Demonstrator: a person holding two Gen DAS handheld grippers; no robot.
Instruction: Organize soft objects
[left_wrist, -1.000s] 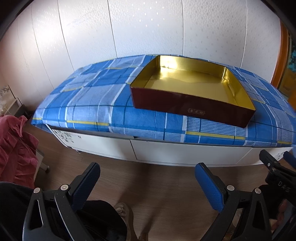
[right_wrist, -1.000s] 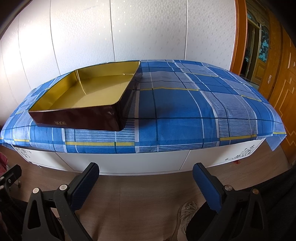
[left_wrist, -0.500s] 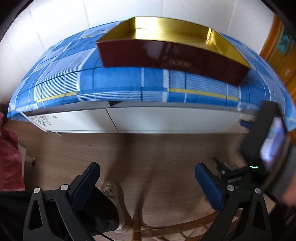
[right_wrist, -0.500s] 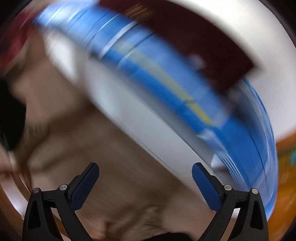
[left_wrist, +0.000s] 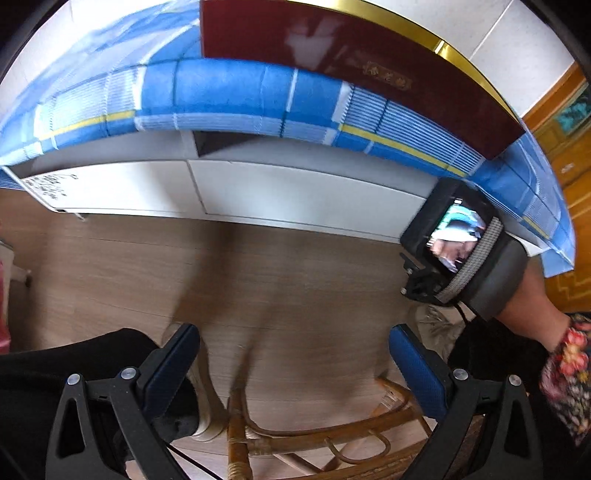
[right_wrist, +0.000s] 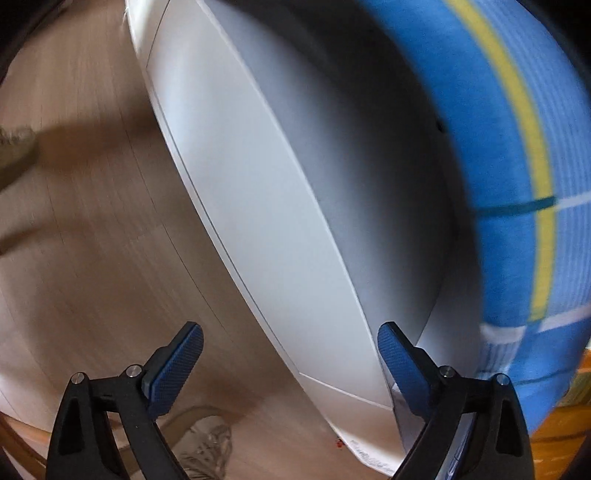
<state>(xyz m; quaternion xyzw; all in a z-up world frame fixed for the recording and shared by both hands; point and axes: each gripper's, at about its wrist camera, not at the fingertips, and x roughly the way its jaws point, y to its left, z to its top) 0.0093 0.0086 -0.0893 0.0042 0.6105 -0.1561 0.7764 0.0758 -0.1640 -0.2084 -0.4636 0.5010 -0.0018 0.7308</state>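
No soft object is seen in either view. The dark red box (left_wrist: 354, 62) with the gold rim, presumably the container, stands on the blue checked cloth (left_wrist: 236, 92) at the front edge of the white cabinet (left_wrist: 295, 192); only its front wall is visible.

Risks, judged from this moment:
- Both cameras are aimed at the wooden floor (left_wrist: 280, 280), so the box interior is out of sight. A later placement could be misjudged for that reason.
- A rattan chair frame (left_wrist: 317, 435) and a shoe (left_wrist: 207, 398) lie just beneath the left gripper (left_wrist: 295, 369). The fingers could be snagged on the frame if lowered without care.
- The right view is heavily blurred. A close on cloth or cabinet rather than on a soft object is possible if aim is not recovered.

Pose, left to right:
- Left gripper: pointed steeply down at the floor, fingers wide apart, nothing between them.
- Right gripper (right_wrist: 291, 362): rolled hard to one side, so the cabinet front runs diagonally in its view. Its jaws have just been closing a little but stand wide, with nothing between them. From the left view, the right device (left_wrist: 454, 251) is seen held in a hand beside the cabinet's right end, below the cloth's hem.
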